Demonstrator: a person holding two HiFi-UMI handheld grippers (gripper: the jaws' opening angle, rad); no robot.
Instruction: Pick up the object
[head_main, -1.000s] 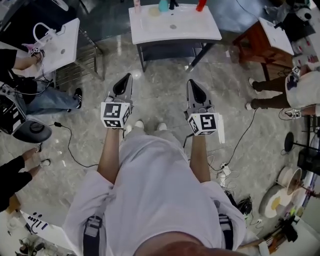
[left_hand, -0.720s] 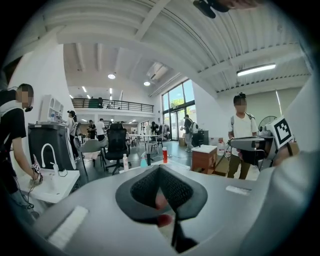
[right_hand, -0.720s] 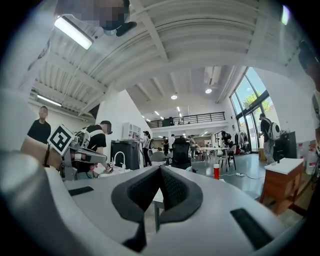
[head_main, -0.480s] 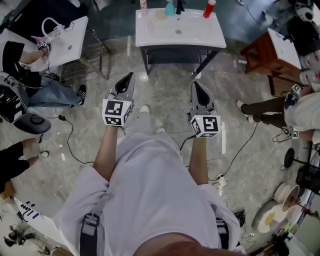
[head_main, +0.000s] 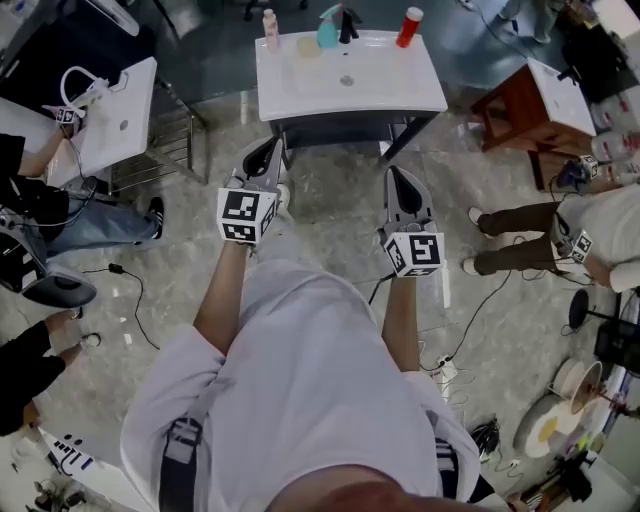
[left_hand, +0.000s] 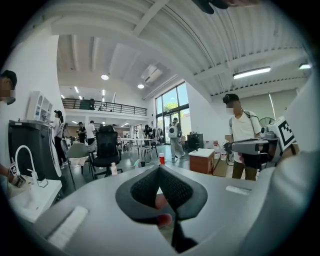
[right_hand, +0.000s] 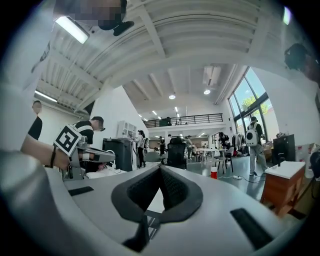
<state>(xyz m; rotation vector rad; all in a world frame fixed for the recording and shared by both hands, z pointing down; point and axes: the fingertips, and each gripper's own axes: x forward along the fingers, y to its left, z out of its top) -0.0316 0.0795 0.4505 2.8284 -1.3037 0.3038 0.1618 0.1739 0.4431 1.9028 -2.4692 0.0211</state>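
Both pairs of jaws are clenched tip to tip, gripping nothing: the left gripper (head_main: 277, 145) and the right gripper (head_main: 396, 172) point at twelve o'clock toward a white washbasin (head_main: 400, 85). Which object is meant I cannot tell; along its far rim stand a pink bottle (head_main: 269, 25), a teal spray bottle (head_main: 327, 30) and, at one o'clock, a red can (head_main: 407, 25). Their labels are too small to read and their contents are hidden; only black square markers on each cube show

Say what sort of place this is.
Likely a large open workshop or lab: white washbasin on a dark metal stand, black office chair, trailing black floor cables.
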